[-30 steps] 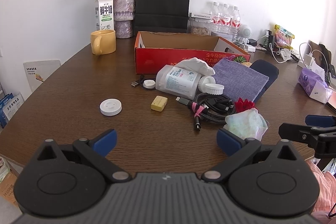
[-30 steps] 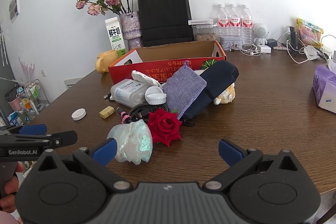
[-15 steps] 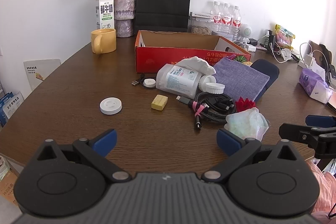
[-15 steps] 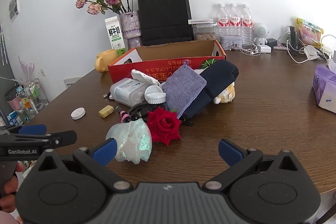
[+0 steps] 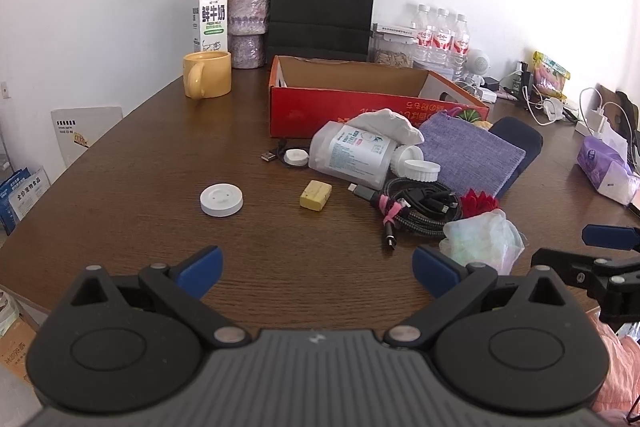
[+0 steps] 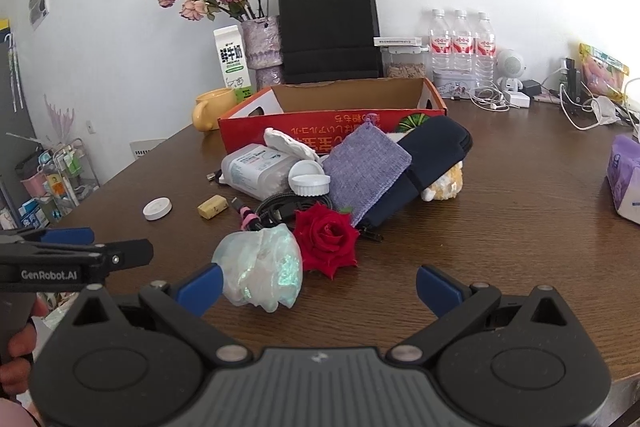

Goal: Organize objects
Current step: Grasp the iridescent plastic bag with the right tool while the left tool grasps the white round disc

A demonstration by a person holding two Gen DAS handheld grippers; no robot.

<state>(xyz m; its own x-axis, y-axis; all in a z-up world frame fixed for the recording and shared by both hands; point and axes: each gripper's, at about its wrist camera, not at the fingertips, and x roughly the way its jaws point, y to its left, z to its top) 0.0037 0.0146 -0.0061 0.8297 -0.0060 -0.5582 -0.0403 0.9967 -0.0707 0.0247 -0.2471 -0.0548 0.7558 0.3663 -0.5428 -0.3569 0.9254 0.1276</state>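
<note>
An open red cardboard box [image 5: 320, 107] [image 6: 336, 125] stands mid-table. In front of it lies a pile: a clear bottle on its side [image 5: 352, 157], a white cloth [image 5: 390, 123], a purple pouch [image 5: 468, 155] [image 6: 368, 163], a navy case [image 6: 436, 151], coiled cables [image 5: 420, 205], a red rose [image 6: 326, 241], a crumpled pale bag [image 5: 482, 241] [image 6: 260, 271]. A yellow block [image 5: 316, 195] and a white disc [image 5: 221, 201] lie apart to the left. My left gripper [image 5: 316, 269] and right gripper [image 6: 318, 287] hang open near the table's front, holding nothing.
A yellow mug [image 5: 207, 79], milk carton [image 5: 210, 17], flower vase [image 5: 246, 23] and black paper bag [image 5: 322, 3] stand behind the box. Water bottles [image 5: 440, 37], chargers and cables [image 5: 552, 107] sit at the back right. A purple tissue pack [image 5: 606, 171] lies right.
Both grippers have drifted slightly forward toward the pile and stay open. No object on the table has moved.
</note>
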